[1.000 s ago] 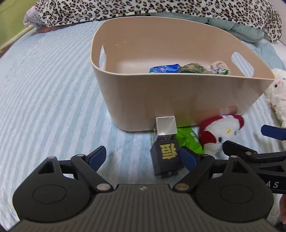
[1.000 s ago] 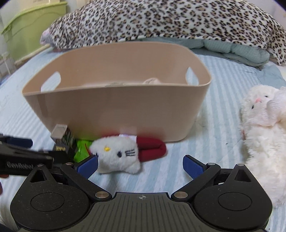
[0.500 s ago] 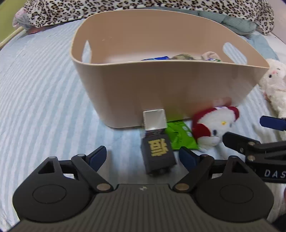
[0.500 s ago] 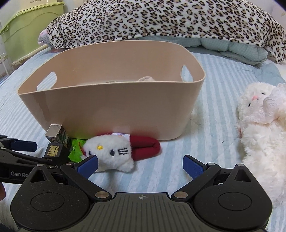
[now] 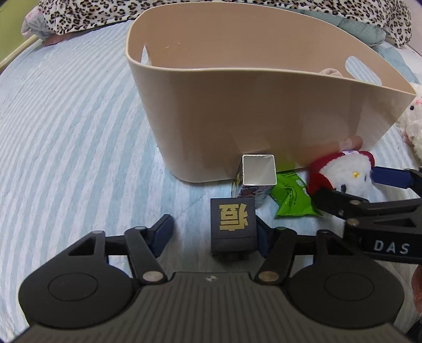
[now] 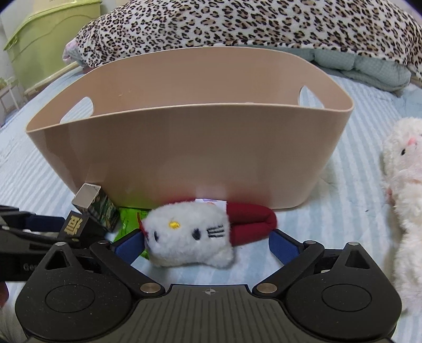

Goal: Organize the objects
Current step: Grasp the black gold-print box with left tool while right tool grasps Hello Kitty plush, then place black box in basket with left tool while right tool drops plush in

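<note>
A beige bin (image 5: 263, 110) stands on the striped bed; it also shows in the right wrist view (image 6: 184, 158). A black box with a gold character (image 5: 233, 224) lies in front of it, between the open fingers of my left gripper (image 5: 213, 232), against the right finger. Behind it stands an open-ended carton (image 5: 257, 176) beside a green packet (image 5: 292, 196). A white and red cat plush (image 6: 190, 234) lies between the open fingers of my right gripper (image 6: 205, 244). The box also shows in the right wrist view (image 6: 79, 227).
A white fluffy plush (image 6: 403, 190) lies to the right of the bin. A leopard-print blanket (image 6: 237, 23) lies along the back. A green storage box (image 6: 47, 39) stands at the far left. A pale cloth item (image 5: 331, 72) peeks over the bin's rim.
Both grippers have moved forward and lower. The black box now sits between my left fingers, and the cat plush sits between my right fingers.
</note>
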Available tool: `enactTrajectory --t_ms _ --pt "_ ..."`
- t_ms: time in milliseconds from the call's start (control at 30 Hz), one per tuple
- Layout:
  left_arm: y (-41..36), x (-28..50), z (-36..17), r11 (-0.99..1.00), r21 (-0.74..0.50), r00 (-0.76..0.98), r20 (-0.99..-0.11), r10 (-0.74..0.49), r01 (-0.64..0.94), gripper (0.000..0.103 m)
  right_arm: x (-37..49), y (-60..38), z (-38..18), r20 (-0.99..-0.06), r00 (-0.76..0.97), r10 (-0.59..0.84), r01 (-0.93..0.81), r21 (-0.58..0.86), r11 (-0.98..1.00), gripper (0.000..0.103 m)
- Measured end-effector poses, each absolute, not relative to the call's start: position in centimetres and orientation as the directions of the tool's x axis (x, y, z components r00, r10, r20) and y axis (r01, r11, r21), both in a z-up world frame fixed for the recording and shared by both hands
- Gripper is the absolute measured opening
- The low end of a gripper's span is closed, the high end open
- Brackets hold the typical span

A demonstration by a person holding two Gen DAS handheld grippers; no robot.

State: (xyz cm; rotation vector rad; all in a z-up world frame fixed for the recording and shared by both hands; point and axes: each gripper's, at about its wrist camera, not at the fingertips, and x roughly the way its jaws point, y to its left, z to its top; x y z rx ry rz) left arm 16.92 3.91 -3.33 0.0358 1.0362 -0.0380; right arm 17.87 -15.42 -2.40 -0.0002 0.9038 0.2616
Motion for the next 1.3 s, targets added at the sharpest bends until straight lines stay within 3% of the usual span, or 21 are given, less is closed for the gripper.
enactTrajectory --t_ms 67,200,300,867,1300 --pt "3.8 16.7 -3.3 0.998 0.003 0.514 -0.857 -0.032 0.068 0.055 17.8 -15.1 -2.5 -0.776 0.591 0.219 -0.233 0.096 0.968 0.09" --pt "3.5 16.3 -3.0 0.995 0.009 0.519 -0.854 -0.047 0.103 0.036 17.4 -15.0 -2.5 -0.77 0.59 0.243 -0.26 0.104 0.96 0.065" --pt "3.7 15.9 -2.6 0.994 0.012 0.526 -0.849 -0.045 0.105 0.034 16.7 -14.9 -2.0 -0.761 0.6 0.247 -0.272 0.096 0.957 0.058" --pt "3.5 12.6 2.5 0.992 0.036 0.657 -0.752 -0.05 0.117 0.034 13.8 -17.4 3.0 -0.678 0.692 0.246 -0.244 0.101 0.965 0.055" --pt "3.3 12.6 8.3 0.993 0.076 0.788 -0.615 -0.023 0.088 0.034 13.4 -19.5 9.4 -0.517 0.824 0.232 -0.238 0.055 0.97 0.055"
